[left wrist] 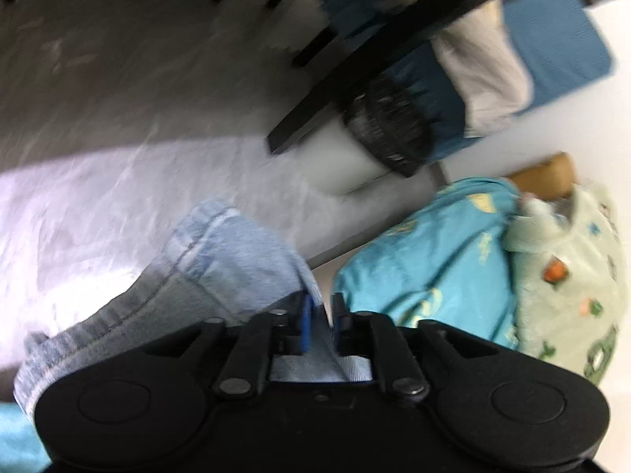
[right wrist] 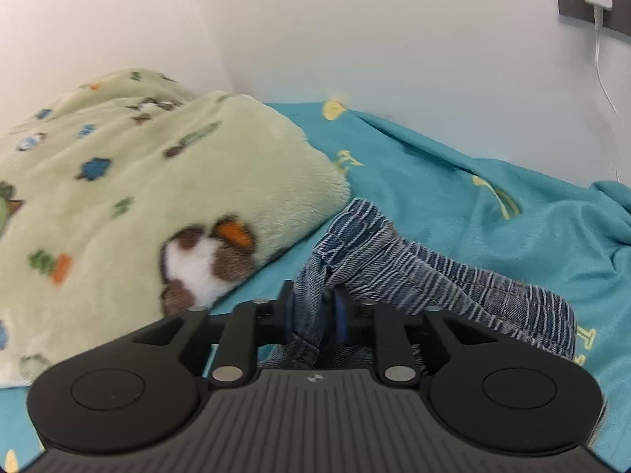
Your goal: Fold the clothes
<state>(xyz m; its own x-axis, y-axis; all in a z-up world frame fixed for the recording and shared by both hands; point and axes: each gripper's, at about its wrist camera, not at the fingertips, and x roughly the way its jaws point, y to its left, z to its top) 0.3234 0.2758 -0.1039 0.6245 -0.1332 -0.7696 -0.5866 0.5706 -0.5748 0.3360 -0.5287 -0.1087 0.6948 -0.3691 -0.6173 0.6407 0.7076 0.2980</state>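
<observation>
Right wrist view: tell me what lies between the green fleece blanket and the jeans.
In the right wrist view, only a narrow strip of the teal bedsheet separates the green fleece blanket from the jeans.

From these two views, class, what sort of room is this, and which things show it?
Probably a bedroom: a teal bedsheet spread against a wall, a fleece blanket heaped on it, and jeans being folded there.

Left gripper (left wrist: pixel 321 315) jaws nearly closed, pinching a fold of light denim between the blue pads (left wrist: pixel 305 325), cloth bunched out to its left and trailing back into the gap toward the body; view blurred. Right gripper (right wrist: pixel 315 311) jaws likewise drawn close, clamped on darker denim, gathered waistband just ahead of the tips and running off to its right, fingers roughly level
</observation>
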